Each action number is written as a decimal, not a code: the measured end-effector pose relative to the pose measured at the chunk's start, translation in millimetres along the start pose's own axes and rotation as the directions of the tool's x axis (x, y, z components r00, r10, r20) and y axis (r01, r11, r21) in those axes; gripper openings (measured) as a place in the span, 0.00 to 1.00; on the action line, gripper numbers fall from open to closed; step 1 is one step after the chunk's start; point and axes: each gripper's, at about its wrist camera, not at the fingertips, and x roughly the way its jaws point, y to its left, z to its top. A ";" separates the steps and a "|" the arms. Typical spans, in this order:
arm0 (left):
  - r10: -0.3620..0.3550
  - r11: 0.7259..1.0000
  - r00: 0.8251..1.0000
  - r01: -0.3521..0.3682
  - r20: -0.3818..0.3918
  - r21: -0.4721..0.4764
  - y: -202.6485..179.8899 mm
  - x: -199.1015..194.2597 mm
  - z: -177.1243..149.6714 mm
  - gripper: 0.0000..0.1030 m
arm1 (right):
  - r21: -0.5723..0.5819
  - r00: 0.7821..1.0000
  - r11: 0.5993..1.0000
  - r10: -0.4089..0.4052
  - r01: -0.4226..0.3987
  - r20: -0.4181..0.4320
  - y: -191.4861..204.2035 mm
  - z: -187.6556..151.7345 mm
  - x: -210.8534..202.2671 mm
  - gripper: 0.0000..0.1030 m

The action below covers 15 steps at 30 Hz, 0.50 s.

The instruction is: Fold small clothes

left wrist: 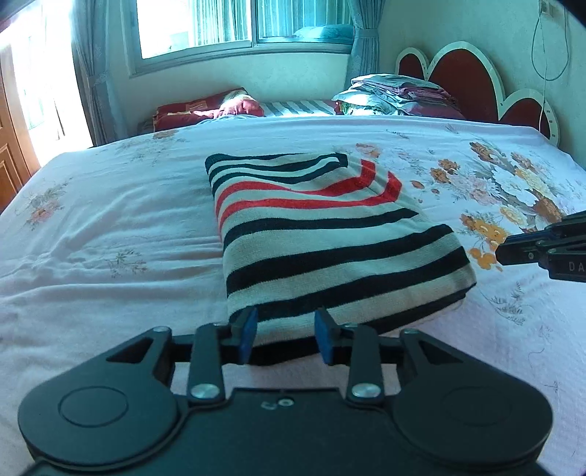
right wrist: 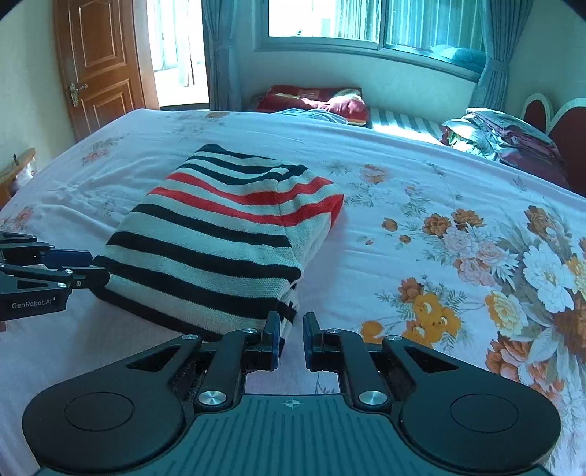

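Observation:
A striped knit garment (left wrist: 322, 234), white with black and red stripes, lies folded into a rectangle on the floral bedsheet (left wrist: 110, 227). It also shows in the right wrist view (right wrist: 219, 234). My left gripper (left wrist: 287, 335) is open, its blue pads on either side of the garment's near edge, with fabric between them. My right gripper (right wrist: 292, 338) is open with a narrow gap, at the garment's near right corner, nothing clamped. The left gripper shows at the left edge of the right wrist view (right wrist: 55, 267); the right gripper shows at the right edge of the left wrist view (left wrist: 545, 249).
Folded bedding (left wrist: 399, 95) is stacked by the red headboard (left wrist: 461, 73). A red pillow (left wrist: 205, 110) lies under the window (left wrist: 227, 25). A wooden door (right wrist: 99, 69) stands at the far left. The bed's near edge is under both grippers.

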 end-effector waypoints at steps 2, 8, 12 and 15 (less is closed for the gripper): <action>0.067 0.998 0.995 -0.066 0.073 -0.011 -9.6 -17.9 -8.5 0.98 | 0.011 0.999 1.000 -0.029 0.029 0.015 1.8 -9.1 -11.0 0.36; 0.087 0.996 0.989 -0.084 0.122 -0.026 -32.1 -58.5 -30.0 1.00 | 0.038 0.987 0.994 -0.103 0.099 0.126 4.2 -43.1 -51.0 1.00; 0.091 0.996 0.983 -0.088 0.156 -0.028 -49.2 -96.3 -43.9 1.00 | 0.073 0.986 0.994 -0.091 0.081 0.141 8.5 -64.7 -84.2 1.00; 0.110 0.994 0.979 -0.105 0.170 -0.038 -61.4 -126.3 -54.1 1.00 | 0.092 0.985 0.993 -0.081 0.067 0.152 14.8 -79.6 -113.6 1.00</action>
